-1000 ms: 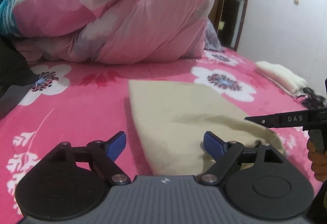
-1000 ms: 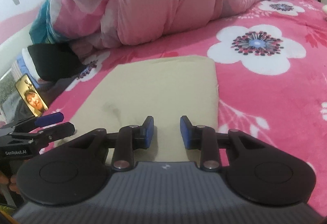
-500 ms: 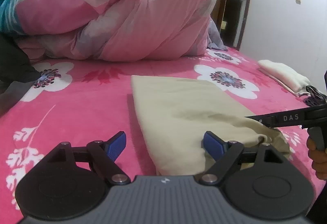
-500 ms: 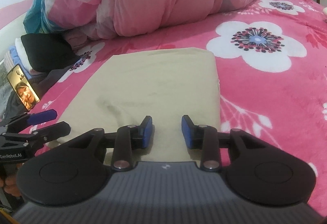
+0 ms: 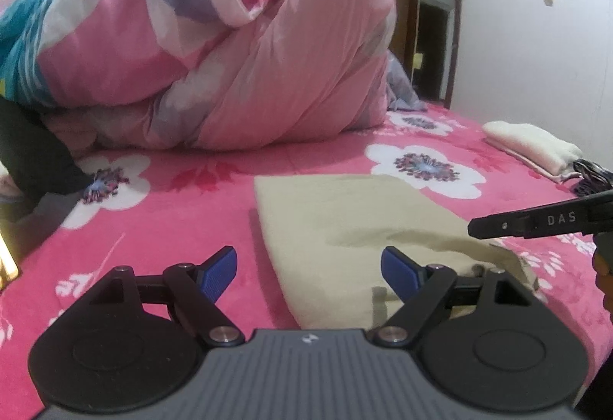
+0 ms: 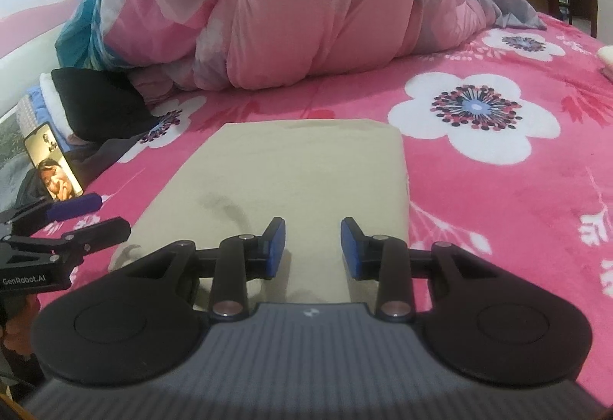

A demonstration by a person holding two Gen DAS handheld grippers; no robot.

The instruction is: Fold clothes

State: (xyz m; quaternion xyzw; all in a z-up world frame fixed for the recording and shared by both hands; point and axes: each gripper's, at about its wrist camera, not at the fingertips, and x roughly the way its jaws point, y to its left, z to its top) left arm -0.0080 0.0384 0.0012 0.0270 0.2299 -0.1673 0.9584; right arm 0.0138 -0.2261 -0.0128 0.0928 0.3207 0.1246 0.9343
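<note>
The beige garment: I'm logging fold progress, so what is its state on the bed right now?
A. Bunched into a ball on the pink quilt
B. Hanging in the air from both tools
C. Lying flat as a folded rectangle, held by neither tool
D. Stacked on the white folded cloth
C: the beige garment lies flat on the bedsheet, and the left tool and right tool are both open and empty.

Pink floral bed [image 5: 214, 186] bears folded beige garment [image 6: 306, 171], quilt [image 5: 237, 67].
</note>
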